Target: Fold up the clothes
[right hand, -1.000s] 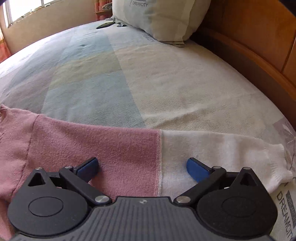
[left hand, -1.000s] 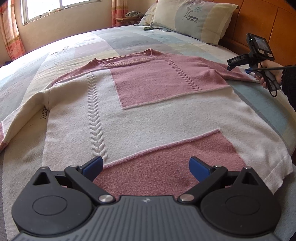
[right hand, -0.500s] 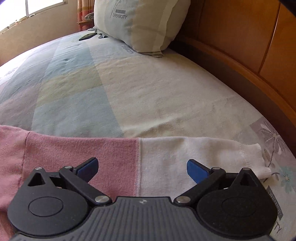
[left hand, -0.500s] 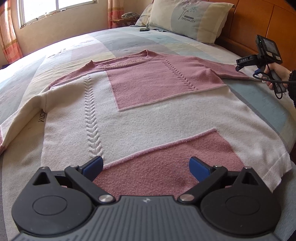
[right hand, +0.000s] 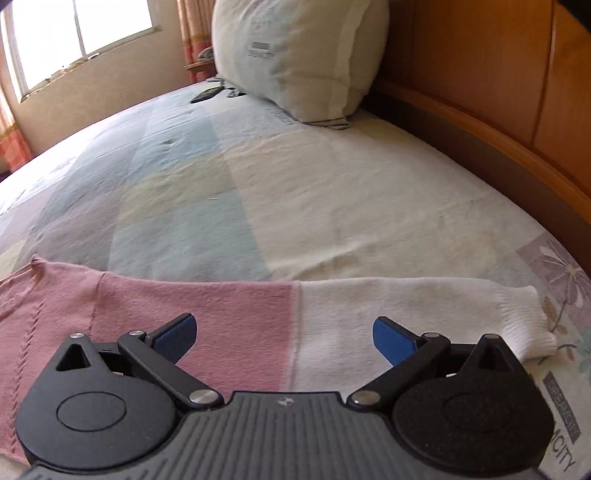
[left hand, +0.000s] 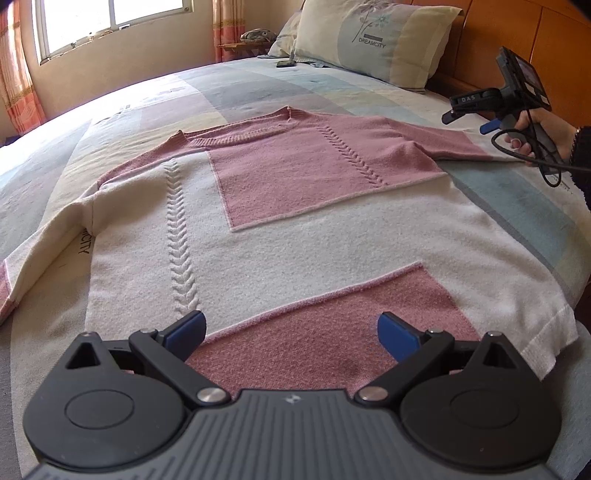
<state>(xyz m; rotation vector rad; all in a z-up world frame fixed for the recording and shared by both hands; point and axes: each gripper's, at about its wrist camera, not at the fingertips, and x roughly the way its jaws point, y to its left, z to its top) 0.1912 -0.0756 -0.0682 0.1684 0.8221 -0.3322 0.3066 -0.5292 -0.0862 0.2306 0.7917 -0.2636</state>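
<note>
A pink and cream knit sweater (left hand: 295, 221) lies spread flat, front up, on the bed, its neck toward the pillows. My left gripper (left hand: 291, 332) hangs open just above the sweater's bottom hem, over the lower pink patch. The sweater's right sleeve (right hand: 332, 314), pink then white with a ribbed cuff, stretches out sideways. My right gripper (right hand: 284, 336) is open over the middle of that sleeve, astride the pink-to-white seam. In the left wrist view the right gripper (left hand: 469, 118) shows at the far right, held by a hand (left hand: 543, 133). The left sleeve (left hand: 40, 251) runs down to the left.
The bed (right hand: 207, 192) has a pastel patchwork sheet. A large pillow (right hand: 295, 55) stands at the head against the wooden headboard (right hand: 498, 92), another pillow view (left hand: 373, 40) shows it far right. A dark phone-like object (right hand: 207, 95) lies near it. A window (left hand: 103, 22) is behind.
My right gripper has risen and tilted back, so more of the sleeve, cuff and shoulder shows. The left gripper's view shifted slightly toward the head of the bed. Both stay open.
</note>
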